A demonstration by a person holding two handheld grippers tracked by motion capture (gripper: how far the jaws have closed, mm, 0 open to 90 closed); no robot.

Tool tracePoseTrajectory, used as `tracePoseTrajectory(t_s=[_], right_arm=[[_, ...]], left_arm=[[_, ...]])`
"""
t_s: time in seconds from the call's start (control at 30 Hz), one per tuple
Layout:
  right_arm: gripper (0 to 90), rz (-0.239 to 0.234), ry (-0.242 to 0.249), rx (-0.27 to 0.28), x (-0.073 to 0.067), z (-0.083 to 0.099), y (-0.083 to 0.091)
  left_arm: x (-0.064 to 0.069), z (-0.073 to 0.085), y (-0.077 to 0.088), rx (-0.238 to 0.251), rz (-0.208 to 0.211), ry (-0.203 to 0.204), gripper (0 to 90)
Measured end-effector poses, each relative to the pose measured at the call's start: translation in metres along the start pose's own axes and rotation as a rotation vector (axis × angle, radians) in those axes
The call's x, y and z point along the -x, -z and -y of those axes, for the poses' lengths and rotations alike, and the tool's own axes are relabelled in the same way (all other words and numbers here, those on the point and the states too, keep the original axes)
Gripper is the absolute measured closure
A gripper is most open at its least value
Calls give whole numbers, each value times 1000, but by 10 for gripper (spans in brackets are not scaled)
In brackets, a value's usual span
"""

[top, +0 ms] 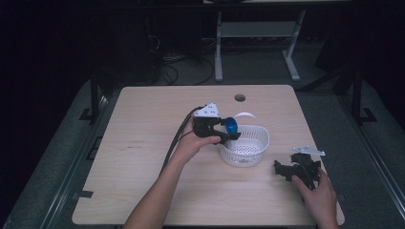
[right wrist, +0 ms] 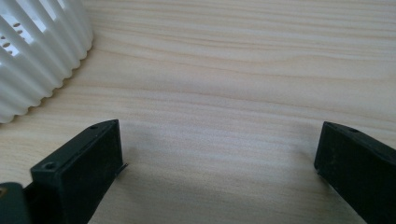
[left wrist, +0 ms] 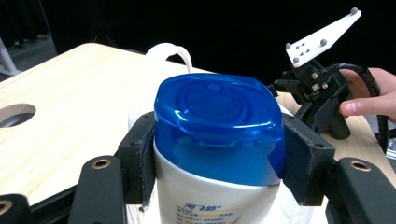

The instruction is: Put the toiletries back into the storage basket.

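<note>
now my left gripper (left wrist: 217,154) clamps the slick, rigid shampoo bottle (left wrist: 217,186) just under its blue cap (left wrist: 218,123) above the basket (top: 253,143), right gripper (right wrist: 219,172) agape.

Mid-frame: left hand-held gripper (top: 228,130) holds a bottle with a blue cap (top: 231,126), cap toward the right of the frame, over the left rim of a white perforated basket (top: 246,145). Basket stands on the wooden surface (top: 143,143), right of centre. Lower right: right hand-held gripper (top: 282,170) rests on the surface, well apart from the basket, a hand (top: 321,193) on it.
</note>
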State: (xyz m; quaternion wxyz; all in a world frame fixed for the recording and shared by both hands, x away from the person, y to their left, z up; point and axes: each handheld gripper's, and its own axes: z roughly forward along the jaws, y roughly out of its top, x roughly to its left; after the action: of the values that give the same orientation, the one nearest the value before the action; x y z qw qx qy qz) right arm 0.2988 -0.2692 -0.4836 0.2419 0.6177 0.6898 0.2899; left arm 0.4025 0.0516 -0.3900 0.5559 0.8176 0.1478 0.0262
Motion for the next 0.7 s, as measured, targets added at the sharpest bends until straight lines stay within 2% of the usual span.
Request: tracePoseTrajectory(t_s=[0.23, 0.5, 0.7], right_arm=[[5, 0, 0, 0, 0, 0, 0], [5, 0, 0, 0, 0, 0, 0], [5, 1, 0, 0, 0, 0, 0]], left_arm=[[1, 0, 0, -2, 2, -1, 368], [3, 0, 2, 6, 9, 29, 336], [5, -5, 9, 28, 6, 18, 328]])
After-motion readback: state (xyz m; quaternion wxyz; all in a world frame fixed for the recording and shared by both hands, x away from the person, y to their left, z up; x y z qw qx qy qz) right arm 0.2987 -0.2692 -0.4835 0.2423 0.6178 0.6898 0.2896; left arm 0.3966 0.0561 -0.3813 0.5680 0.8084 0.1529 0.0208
